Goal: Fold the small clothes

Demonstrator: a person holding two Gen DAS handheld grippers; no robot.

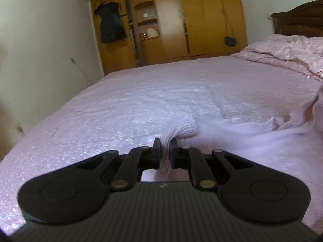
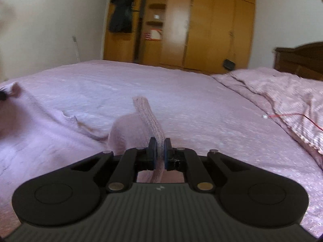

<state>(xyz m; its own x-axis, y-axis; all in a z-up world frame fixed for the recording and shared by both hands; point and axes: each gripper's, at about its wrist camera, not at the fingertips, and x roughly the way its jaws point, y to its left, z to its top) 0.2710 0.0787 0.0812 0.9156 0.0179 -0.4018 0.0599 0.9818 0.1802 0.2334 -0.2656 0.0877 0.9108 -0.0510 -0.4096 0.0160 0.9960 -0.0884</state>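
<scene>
A pale pink knitted garment lies on the pink bedspread. My left gripper is shut on one ribbed corner of it, which sticks out past the fingers. My right gripper is shut on another ribbed edge that stands up between the fingers. The garment's body stretches left in the right wrist view, lifted off the bed between both grippers. The left gripper's tip shows at the far left edge.
The bed's pillows under a pink cover lie at the right, with a red cord on them. A dark wooden headboard is beyond. A yellow wardrobe with a dark hanging garment stands at the far wall.
</scene>
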